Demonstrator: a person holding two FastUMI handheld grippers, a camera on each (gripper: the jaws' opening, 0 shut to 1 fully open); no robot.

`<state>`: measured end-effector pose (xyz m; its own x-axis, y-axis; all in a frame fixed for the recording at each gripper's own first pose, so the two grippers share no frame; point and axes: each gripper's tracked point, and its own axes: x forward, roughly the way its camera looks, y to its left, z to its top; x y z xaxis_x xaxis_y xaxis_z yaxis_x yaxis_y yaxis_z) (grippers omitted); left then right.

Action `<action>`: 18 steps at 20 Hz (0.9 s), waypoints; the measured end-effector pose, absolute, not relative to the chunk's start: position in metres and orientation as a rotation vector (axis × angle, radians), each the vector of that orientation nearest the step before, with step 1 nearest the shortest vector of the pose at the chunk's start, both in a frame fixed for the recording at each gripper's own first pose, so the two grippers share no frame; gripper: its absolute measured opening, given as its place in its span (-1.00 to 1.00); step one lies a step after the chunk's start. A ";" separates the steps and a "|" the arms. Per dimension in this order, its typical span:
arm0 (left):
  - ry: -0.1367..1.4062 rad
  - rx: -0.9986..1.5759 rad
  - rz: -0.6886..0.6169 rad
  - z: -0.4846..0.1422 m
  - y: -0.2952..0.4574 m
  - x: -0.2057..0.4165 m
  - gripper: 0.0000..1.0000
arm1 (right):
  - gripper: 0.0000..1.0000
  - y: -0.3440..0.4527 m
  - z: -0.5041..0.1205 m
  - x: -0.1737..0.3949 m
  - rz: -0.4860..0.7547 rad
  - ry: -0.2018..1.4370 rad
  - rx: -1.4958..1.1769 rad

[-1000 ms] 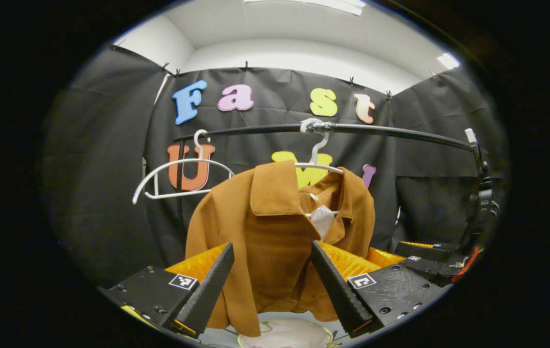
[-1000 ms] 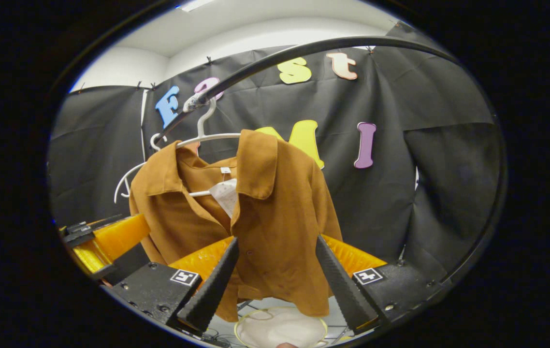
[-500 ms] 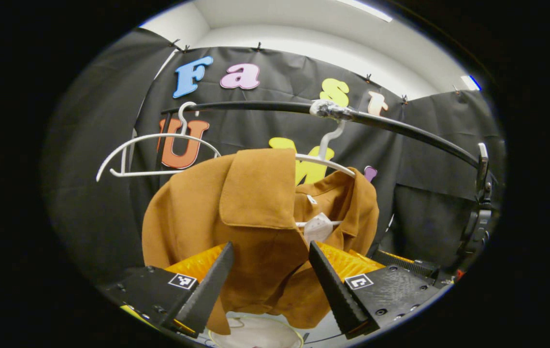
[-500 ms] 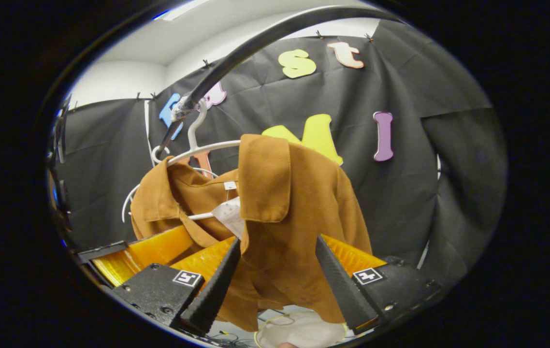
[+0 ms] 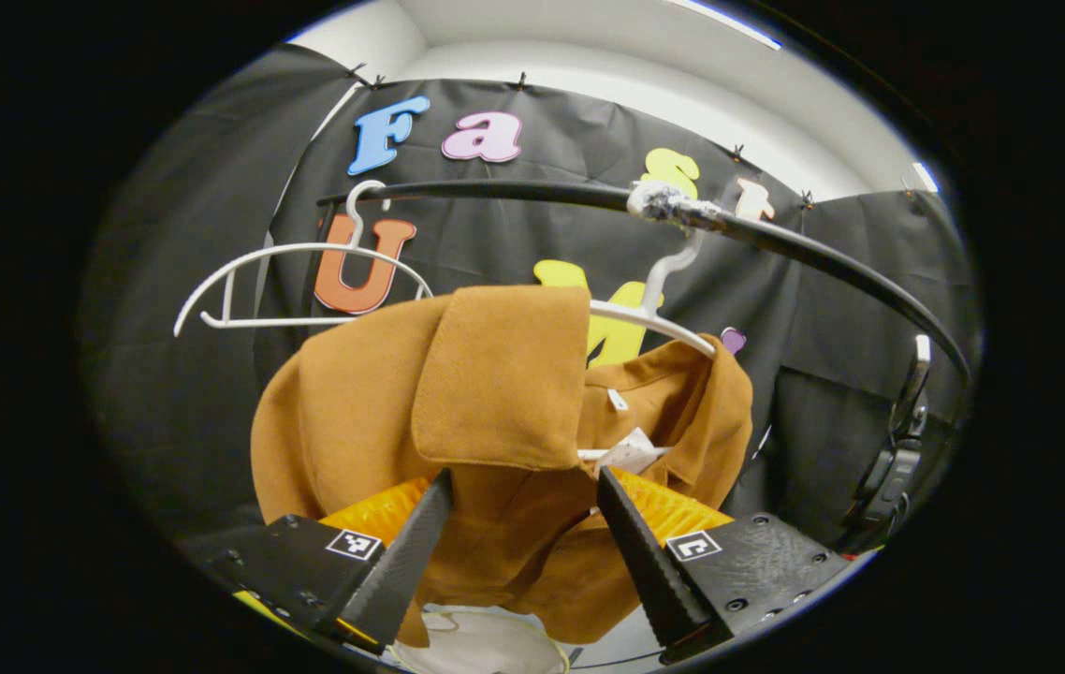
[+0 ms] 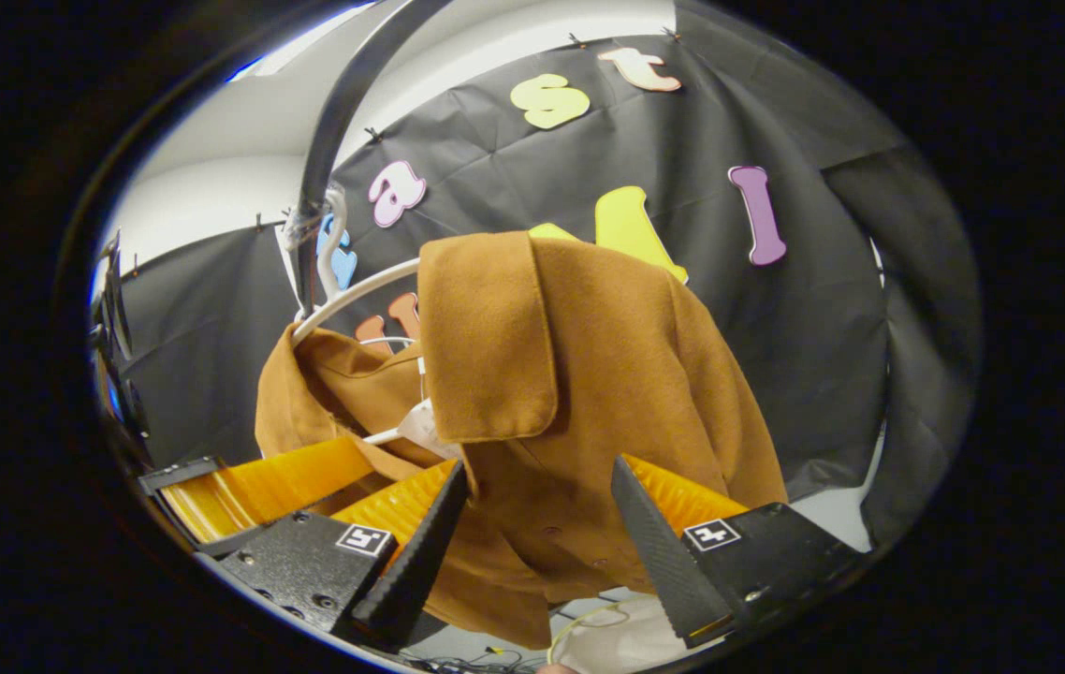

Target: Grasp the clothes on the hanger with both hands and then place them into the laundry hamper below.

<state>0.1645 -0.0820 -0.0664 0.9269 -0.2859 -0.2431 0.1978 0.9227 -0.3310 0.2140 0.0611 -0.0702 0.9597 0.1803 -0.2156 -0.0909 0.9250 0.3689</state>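
Note:
A brown collared jacket (image 5: pixel 458 412) hangs on a white hanger (image 5: pixel 649 318) from a black rail (image 5: pixel 776 243). My left gripper (image 5: pixel 523 487) is open right in front of its left front panel, just under the collar flap, with cloth showing between the fingers. In the right gripper view the same jacket (image 6: pixel 589 374) hangs on its hanger (image 6: pixel 350 295), and my right gripper (image 6: pixel 540 477) is open before the other front panel below the collar. The pale hamper (image 5: pixel 481 646) lies below, its rim (image 6: pixel 589 622) peeking under the hem.
A second, bare white hanger (image 5: pixel 299 281) hangs on the rail to the left of the jacket. The rail (image 6: pixel 327 140) arcs close overhead in the right gripper view. The left gripper's body (image 6: pixel 261 477) shows at the lower left there. A stand (image 5: pixel 897 449) rises at the right.
Both grippers have moved closer to the jacket, which now looms larger, and the hamper has slid lower in each view. Both stay open.

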 end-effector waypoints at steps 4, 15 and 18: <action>0.369 -0.322 -0.196 -0.077 -0.076 0.186 1.00 | 0.97 0.062 -0.078 0.215 0.146 0.273 0.378; 0.404 -0.313 0.026 -0.110 -0.032 0.202 0.73 | 0.97 0.080 -0.085 0.231 0.131 0.289 0.404; 0.408 -0.307 0.035 -0.111 -0.022 0.201 0.73 | 0.97 0.078 -0.088 0.244 0.070 0.289 0.407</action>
<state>0.2009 -0.0225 -0.1113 0.9179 -0.0280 -0.3958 -0.0947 0.9532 -0.2870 0.2438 0.0785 -0.0884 0.9567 0.1249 -0.2628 -0.0099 0.9166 0.3996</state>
